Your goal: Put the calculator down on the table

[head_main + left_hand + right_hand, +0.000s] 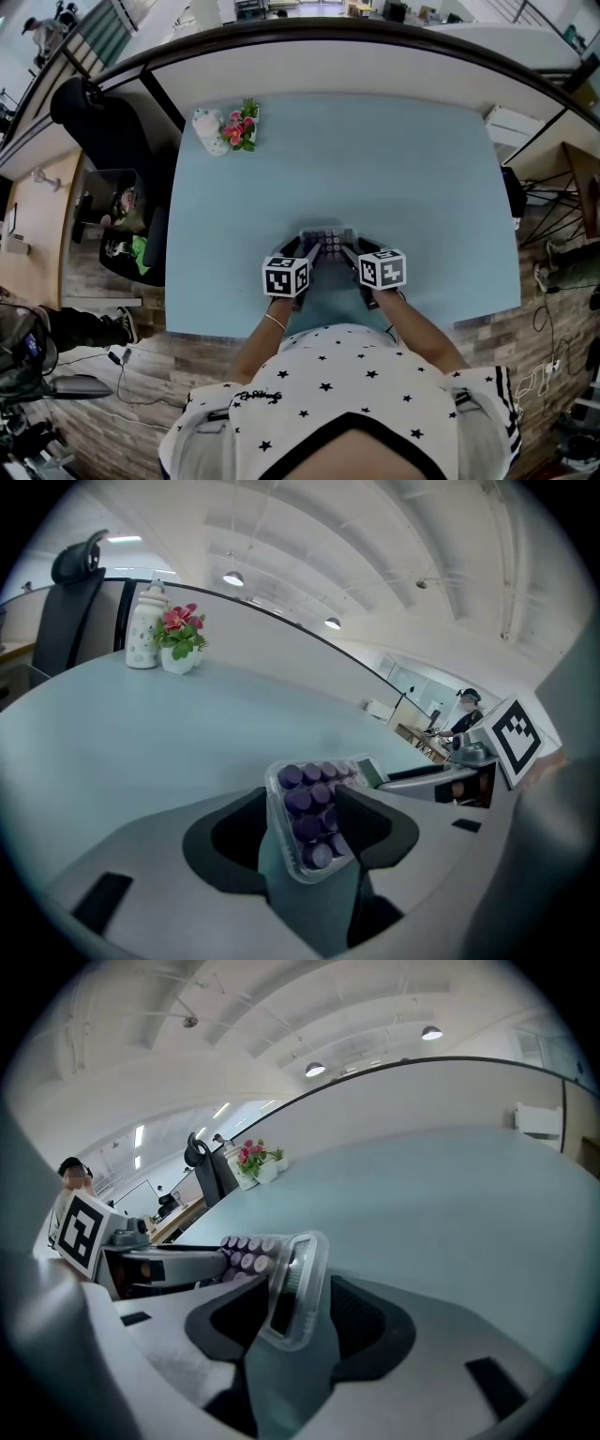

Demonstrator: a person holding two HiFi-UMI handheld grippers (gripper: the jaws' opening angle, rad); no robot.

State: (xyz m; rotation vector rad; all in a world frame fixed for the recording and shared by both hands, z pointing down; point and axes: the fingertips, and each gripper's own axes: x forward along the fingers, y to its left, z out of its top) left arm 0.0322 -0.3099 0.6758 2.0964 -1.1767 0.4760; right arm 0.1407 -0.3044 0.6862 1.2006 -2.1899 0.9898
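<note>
Star-printed white cloth of the person's shirt (347, 394) fills the bottom of the head view. Beyond it the calculator (325, 242) rests on the smooth, pale-blue table (394, 169), near its front edge. It is a small rectangle in a clear, round-cornered plastic shell, with rows of round purple keys and a narrow display. The matte grey left gripper (302, 808) and right gripper (298, 1307) each have their black-padded jaws apart around one end of it, not clamping.

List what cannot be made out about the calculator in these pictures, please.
- Display: edge-on in the right gripper view, too small in the head view.
- Whether the calculator touches the table: its underside is hidden behind the left tongs and right tongs in their views.
- Whether the pads press it: the calculator's case covers the contact.
</note>
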